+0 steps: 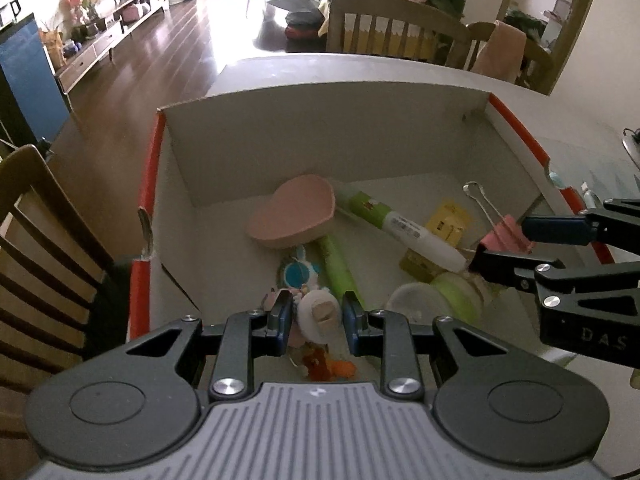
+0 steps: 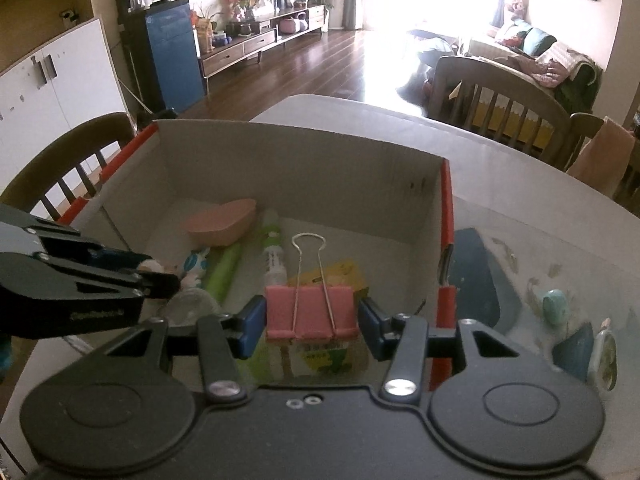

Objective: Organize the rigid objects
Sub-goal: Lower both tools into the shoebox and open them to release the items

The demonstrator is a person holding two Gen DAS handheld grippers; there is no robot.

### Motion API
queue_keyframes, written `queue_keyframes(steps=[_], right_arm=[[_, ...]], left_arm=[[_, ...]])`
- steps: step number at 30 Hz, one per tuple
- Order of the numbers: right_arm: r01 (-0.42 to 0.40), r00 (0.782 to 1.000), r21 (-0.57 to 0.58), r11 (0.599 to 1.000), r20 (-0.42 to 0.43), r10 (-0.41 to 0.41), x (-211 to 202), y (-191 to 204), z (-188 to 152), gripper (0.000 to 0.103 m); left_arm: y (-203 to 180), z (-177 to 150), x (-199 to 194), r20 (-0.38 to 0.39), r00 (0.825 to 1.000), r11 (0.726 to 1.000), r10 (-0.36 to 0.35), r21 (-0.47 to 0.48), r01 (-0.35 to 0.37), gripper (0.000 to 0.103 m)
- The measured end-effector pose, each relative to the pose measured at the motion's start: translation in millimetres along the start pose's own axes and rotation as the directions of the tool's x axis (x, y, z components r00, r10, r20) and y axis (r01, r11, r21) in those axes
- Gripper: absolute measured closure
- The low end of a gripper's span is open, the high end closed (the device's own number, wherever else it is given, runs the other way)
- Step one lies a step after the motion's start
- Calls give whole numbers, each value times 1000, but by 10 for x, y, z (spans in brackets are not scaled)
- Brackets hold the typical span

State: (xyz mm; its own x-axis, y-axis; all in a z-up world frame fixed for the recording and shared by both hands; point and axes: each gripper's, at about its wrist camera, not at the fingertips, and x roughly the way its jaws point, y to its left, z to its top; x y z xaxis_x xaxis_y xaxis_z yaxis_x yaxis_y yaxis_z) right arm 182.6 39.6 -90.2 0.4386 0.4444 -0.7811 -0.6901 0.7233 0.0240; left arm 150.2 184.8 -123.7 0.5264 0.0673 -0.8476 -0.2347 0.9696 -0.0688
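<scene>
While both tools hang over the open cardboard box (image 1: 320,136), we list what lies about them.

1. Left gripper (image 1: 316,314): closed on a small white round piece (image 1: 320,304) with a beige peg on its face, pinched between the two blue pads above the box floor.
2. Right gripper (image 2: 312,312): clamped on a pink binder clip (image 2: 280,312), one pad at each end of its body, the wire handles pointing away from the tool. The clip hangs over the box, clear of the contents.
3. Ahead of the left gripper, on the box floor: a blue-and-white figurine (image 1: 298,272) just beyond the fingertips, a green tube (image 1: 338,264) beside it, and a pink heart-shaped dish (image 1: 296,212) further on.
4. Ahead and to the right of the left gripper: a white-and-green pen (image 1: 404,232) lying slantwise, and a yellow packet (image 1: 446,220) partly under it.
5. Between the two grippers: a white round lid (image 1: 416,300).
6. Right of the right gripper, outside the box: a mint oval object (image 2: 555,306) on the table (image 2: 520,184).
7. Left of the left gripper, beyond the box wall: a wooden chair (image 1: 40,248).
</scene>
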Motion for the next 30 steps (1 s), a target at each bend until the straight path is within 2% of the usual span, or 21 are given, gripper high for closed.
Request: queue_keyframes(steps=[7, 12, 17, 18, 20, 21, 22, 30], right_arm=[[-28, 999, 16, 999, 19, 28, -158, 15, -19, 50], [-47, 998, 22, 999, 32, 47, -281, 29, -42, 49], [-63, 996, 24, 998, 59, 62, -435, 22, -68, 43], [-66, 996, 26, 998, 65, 64, -469, 14, -74, 43], [-73, 995, 31, 997, 76, 70, -528, -8, -76, 43], [-75, 994, 33, 997, 81, 73, -559, -19, -78, 43], [-79, 993, 33, 996, 86, 75, -593, -28, -80, 43], [-112, 985, 30, 993, 135, 107, -906, -126, -160, 39]], left_arm=[[-63, -57, -21, -25, 1000, 1000, -6, 1, 6, 76], [-60, -98, -120, -10, 1000, 1000, -3, -10, 3, 72], [-73, -87, -278, 20, 1000, 999, -12, -30, 12, 71], [-77, -91, -322, 28, 1000, 999, -14, -32, 15, 69], [-99, -94, -410, 47, 999, 999, -12, -36, 14, 54], [-111, -100, -454, 59, 998, 999, -10, -37, 12, 41], [-126, -101, -502, 73, 997, 999, -9, -36, 11, 35], [-290, -65, -791, 134, 991, 999, -17, -48, 23, 35]])
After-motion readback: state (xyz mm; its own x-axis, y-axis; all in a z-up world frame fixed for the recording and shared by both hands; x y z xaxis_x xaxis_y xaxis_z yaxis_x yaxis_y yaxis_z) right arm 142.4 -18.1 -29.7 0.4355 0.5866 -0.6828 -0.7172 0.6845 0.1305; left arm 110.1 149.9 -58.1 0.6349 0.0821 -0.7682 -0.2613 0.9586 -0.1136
